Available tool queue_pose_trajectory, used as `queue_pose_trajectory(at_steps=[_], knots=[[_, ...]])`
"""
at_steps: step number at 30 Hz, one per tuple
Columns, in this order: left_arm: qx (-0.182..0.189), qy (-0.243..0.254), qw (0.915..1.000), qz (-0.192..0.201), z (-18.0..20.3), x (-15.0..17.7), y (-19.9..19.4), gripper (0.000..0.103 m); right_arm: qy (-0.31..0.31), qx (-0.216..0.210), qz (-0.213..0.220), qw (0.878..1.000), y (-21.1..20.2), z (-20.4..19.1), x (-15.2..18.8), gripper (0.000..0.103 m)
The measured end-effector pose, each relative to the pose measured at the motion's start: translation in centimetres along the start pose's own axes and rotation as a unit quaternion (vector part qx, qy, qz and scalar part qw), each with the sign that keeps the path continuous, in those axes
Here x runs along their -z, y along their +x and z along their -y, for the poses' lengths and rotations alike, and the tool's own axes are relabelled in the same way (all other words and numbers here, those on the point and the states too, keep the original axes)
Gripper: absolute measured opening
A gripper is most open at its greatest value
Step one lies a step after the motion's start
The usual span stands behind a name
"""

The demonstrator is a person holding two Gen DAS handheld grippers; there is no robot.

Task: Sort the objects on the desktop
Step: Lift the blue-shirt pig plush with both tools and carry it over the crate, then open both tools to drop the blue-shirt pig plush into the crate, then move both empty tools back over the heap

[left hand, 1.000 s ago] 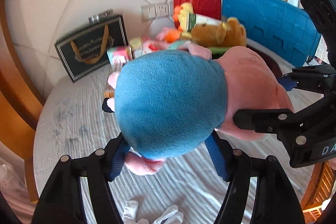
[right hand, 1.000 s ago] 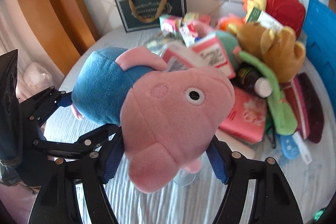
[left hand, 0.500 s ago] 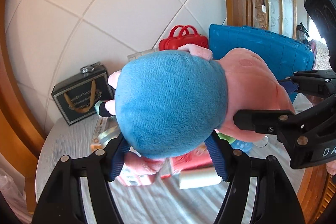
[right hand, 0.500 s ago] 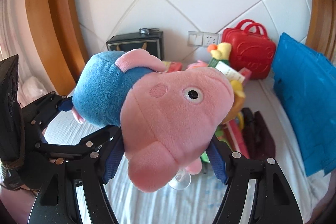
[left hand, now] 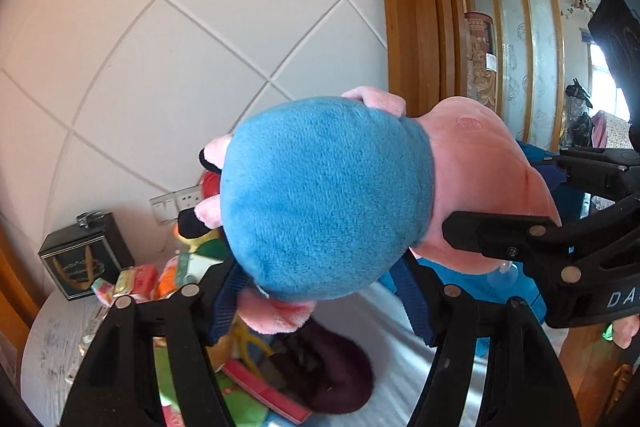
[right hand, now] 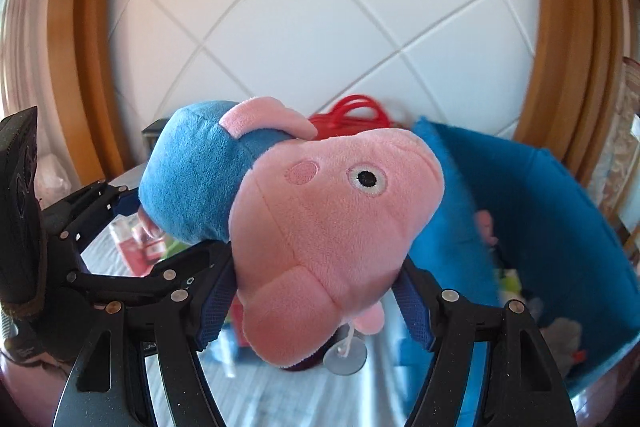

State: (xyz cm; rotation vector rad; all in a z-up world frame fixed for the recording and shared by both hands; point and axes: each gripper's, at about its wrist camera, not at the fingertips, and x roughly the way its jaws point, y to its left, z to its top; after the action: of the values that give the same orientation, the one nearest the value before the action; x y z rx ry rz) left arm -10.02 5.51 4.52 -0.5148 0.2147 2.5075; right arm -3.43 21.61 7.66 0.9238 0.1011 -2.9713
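Note:
A plush pig toy (left hand: 328, 195) with a blue body and pink head is held in the air by both grippers. My left gripper (left hand: 320, 291) is shut on its blue body. My right gripper (right hand: 312, 291) is shut on its pink head (right hand: 332, 227); it shows at the right of the left wrist view. A clear suction cup (right hand: 345, 361) hangs under the head. The toy is above the table, near the open blue storage box (right hand: 552, 227).
A pile of toys and packets (left hand: 176, 275) lies on the grey round table (left hand: 44, 367). A dark gift bag (left hand: 86, 255) and a red case (right hand: 356, 113) stand at the white tiled wall. A dark maroon item (left hand: 332, 375) lies below the toy.
Both grippers have lifted the pig toy higher and swung it right, toward the blue box. The views have tilted up, so more wall and less table show.

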Motion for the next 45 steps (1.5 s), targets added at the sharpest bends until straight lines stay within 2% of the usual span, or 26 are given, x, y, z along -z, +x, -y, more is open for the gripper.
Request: queue_pose_trajectory(at_steps=[5,10,13,18,21,23,25,28,29,30,31,33,39,45], knots=[[0.040,0.025,0.9989,-0.004,9.1,-4.5,4.2,0.068,0.040,0.045,0.015,0.998,-2.7,10.7,0.2,0.072],[0.071,0.065,0.9951,-0.024,16.9,-6.5,8.0,0.068,0.098,0.075,0.012,0.992,-4.7,19.3,2.4,0.072],[0.087,0.084,0.9916,-0.046,19.9,-6.7,10.0,0.068,0.128,0.086,0.004,0.988,-4.9,23.1,3.9,0.072],[0.096,0.114,0.9861,-0.074,23.9,-6.6,12.2,0.068,0.171,0.096,-0.006,0.981,-5.4,26.9,6.3,0.073],[0.089,0.132,0.9834,-0.088,24.4,-6.7,12.8,0.068,0.191,0.096,-0.007,0.977,-5.4,28.4,6.9,0.075],[0.080,0.135,0.9841,-0.083,24.5,-6.6,12.5,0.068,0.197,0.110,-0.008,0.974,-5.0,29.4,6.9,0.077],[0.079,0.126,0.9854,-0.083,24.3,-6.6,12.3,0.068,0.194,0.134,-0.009,0.972,-4.8,29.8,7.0,0.078],[0.076,0.106,0.9879,-0.085,23.4,-6.6,12.0,0.068,0.196,0.146,-0.011,0.970,-4.5,29.8,6.9,0.079],[0.073,0.100,0.9887,-0.084,23.0,-6.6,11.9,0.068,0.195,0.154,-0.012,0.969,-4.4,29.7,6.9,0.080],[0.070,0.094,0.9896,-0.083,22.7,-6.7,11.6,0.068,0.192,0.163,-0.013,0.968,-4.3,29.5,6.8,0.088],[0.070,0.087,0.9904,-0.081,22.4,-6.7,11.3,0.069,0.191,0.171,-0.012,0.966,-4.4,29.2,6.9,0.096],[0.065,0.075,0.9925,-0.071,21.2,-6.8,10.6,0.072,0.182,0.186,-0.011,0.966,-4.5,28.4,6.9,0.102],[0.030,0.042,0.9983,-0.028,17.3,-5.8,6.7,0.078,0.152,0.215,0.002,0.965,-5.1,25.0,6.4,0.103],[-0.028,0.000,0.9996,-0.002,11.1,-3.6,2.7,0.078,0.139,0.183,0.047,0.972,-6.2,19.5,5.6,0.103]])
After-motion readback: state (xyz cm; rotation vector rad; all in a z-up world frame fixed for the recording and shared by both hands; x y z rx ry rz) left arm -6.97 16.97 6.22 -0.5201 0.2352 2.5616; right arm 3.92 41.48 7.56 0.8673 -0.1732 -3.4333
